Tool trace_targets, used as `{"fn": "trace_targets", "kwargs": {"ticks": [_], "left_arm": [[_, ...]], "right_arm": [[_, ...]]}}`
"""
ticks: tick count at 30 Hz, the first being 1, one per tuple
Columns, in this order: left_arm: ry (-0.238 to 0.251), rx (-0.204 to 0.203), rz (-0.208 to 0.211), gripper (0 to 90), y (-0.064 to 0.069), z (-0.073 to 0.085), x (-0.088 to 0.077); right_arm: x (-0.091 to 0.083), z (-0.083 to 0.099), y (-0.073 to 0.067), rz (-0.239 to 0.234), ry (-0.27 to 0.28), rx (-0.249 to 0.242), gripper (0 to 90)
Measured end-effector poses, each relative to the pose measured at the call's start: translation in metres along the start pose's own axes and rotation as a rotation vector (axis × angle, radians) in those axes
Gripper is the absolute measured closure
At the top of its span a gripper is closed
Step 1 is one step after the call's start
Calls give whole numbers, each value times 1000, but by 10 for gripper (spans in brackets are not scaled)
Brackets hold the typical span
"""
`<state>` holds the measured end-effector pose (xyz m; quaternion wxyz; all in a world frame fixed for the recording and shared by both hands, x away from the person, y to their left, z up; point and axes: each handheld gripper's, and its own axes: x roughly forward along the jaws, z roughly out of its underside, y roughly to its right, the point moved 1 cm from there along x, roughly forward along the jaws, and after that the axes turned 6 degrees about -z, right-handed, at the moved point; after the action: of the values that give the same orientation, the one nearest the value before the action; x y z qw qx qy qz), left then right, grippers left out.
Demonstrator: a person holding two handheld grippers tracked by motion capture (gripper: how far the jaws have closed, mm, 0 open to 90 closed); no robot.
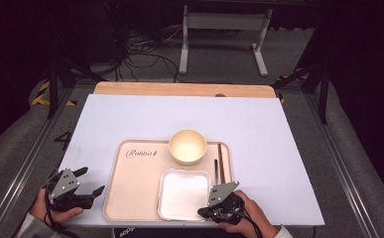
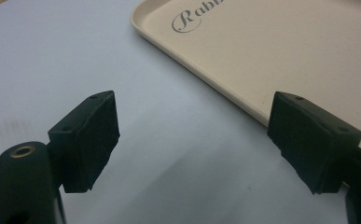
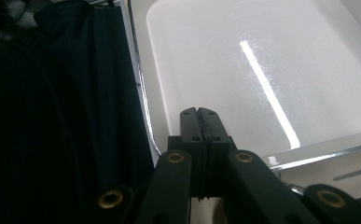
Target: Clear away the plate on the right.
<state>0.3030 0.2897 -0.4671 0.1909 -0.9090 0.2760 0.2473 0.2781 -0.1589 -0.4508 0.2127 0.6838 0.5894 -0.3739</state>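
The right gripper [image 1: 203,212] hangs over the near right corner of the square white dish [image 1: 184,193], its 2 jaws pressed together on nothing. The dish sits at the near edge of the beige tray [image 1: 135,183]. The left gripper [image 1: 91,182], jaws wide, rests off the tray's left edge.

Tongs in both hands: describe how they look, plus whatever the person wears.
Both tongs are black. The left tongs carry two chunky, blocky pads and a grey three-cornered plate with small holes. The right tongs have the same grey plate, brass-coloured rivets along black linkage arms, and slim flat pads. A black cable trails from each. Light-coloured sleeve cuffs show at both wrists.
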Motion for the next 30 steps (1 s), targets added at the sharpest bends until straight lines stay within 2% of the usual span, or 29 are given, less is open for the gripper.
{"fn": "trace_targets", "kwargs": {"ticks": [7, 15, 20, 26, 27, 30], "left_arm": [[1, 15, 7, 175, 0, -1, 0], [4, 5, 7, 175, -3, 0, 1], [-2, 12, 9, 175, -2, -1, 1], [-2, 9, 14, 176, -2, -1, 2], [-5, 5, 14, 176, -2, 0, 2], [-6, 5, 13, 176, -2, 0, 2]], "right_arm": [[-2, 0, 2, 16, 20, 6, 888], [-7, -2, 6, 47, 37, -6, 862], [-11, -2, 8, 64, 62, 2, 838], [-15, -5, 12, 93, 73, -5, 812], [-18, -6, 14, 113, 81, -8, 794], [-22, -7, 18, 132, 100, 1, 780]]}}
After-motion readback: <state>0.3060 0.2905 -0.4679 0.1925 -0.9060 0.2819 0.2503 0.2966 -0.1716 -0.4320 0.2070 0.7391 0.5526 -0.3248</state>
